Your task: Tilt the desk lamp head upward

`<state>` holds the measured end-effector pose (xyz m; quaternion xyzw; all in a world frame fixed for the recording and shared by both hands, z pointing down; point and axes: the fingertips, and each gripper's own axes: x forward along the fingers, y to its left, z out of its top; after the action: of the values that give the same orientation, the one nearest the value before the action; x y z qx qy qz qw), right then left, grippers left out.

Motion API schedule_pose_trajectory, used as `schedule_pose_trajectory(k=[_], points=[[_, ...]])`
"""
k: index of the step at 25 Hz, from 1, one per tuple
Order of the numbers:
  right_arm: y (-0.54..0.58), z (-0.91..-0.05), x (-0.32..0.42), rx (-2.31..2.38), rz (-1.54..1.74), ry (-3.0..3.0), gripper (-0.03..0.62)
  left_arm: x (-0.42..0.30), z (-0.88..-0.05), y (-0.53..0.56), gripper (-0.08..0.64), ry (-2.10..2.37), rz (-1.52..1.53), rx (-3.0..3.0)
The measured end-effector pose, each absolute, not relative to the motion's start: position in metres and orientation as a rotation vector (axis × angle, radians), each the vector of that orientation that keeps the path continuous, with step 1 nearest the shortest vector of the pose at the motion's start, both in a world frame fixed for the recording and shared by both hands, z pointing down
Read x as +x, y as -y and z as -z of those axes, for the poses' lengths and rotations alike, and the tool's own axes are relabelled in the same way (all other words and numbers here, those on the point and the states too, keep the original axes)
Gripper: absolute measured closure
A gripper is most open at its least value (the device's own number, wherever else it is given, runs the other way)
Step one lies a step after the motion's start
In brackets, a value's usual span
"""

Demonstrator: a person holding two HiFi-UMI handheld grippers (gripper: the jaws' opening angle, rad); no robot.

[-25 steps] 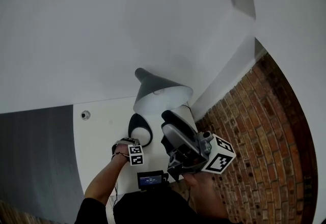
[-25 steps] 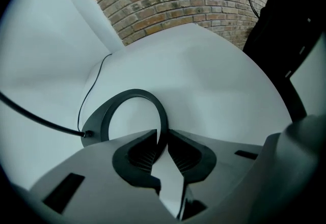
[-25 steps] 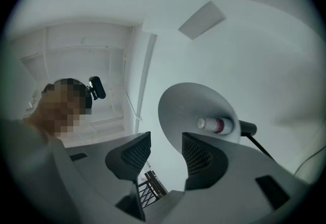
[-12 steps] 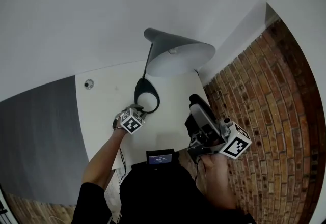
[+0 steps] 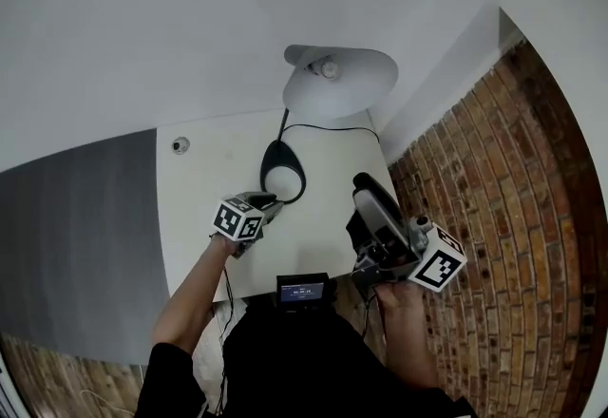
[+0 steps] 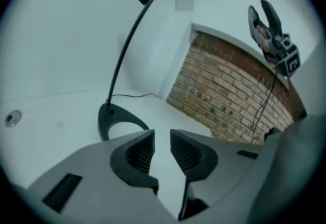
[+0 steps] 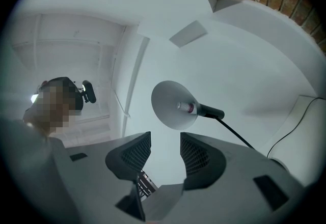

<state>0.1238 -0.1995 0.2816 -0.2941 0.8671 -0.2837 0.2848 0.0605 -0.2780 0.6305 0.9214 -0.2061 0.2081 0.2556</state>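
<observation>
We hold the left hand-held gripper (image 6: pixel 162 149) low over the white worktop (image 5: pixel 328 169), jaws apart and empty, just short of the desk lamp's base (image 6: pixel 119 126). The right hand-held gripper (image 7: pixel 165 154) is also parted with nothing between its jaws. It points up at the lamp head (image 7: pixel 173 105), which hangs well clear of it above the worktop's far edge, its bulb (image 7: pixel 186 107) facing us. We judge the tilt largely made. Any further lift is best done by steadying the base with the left while the right nudges the head's rim slowly, so the thin stem (image 6: pixel 122 60) bends and the lamp stays put.
</observation>
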Motion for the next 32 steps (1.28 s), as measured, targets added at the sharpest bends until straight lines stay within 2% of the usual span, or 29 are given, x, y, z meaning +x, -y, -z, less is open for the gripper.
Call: schedule_pose_trajectory(k=[4,8,11,21,32], points=[[0.179,-0.282,0.14,-0.743,0.738,-2.326,0.408,0.047,-0.602,0.254,0.469,0.649,-0.358,2.419],[0.146,-0.294,0.174,-0.728,0.749,-2.289,0.408,0.037,-0.576,0.198,0.471,0.75,-0.059,2.283],[0.119,-0.308,0.194,-0.703,0.779,-2.269,0.408,0.038,-0.558,0.15,0.47,0.804,0.053,2.239],[0.048,-0.337,0.203,-0.51,0.896,-2.255,0.408,0.041,-0.456,0.043,0.471,0.954,0.168,2.36],[0.023,-0.316,0.2,-0.522,0.777,-2.28,0.408,0.059,-0.378,0.02,0.471,0.867,0.198,2.567]])
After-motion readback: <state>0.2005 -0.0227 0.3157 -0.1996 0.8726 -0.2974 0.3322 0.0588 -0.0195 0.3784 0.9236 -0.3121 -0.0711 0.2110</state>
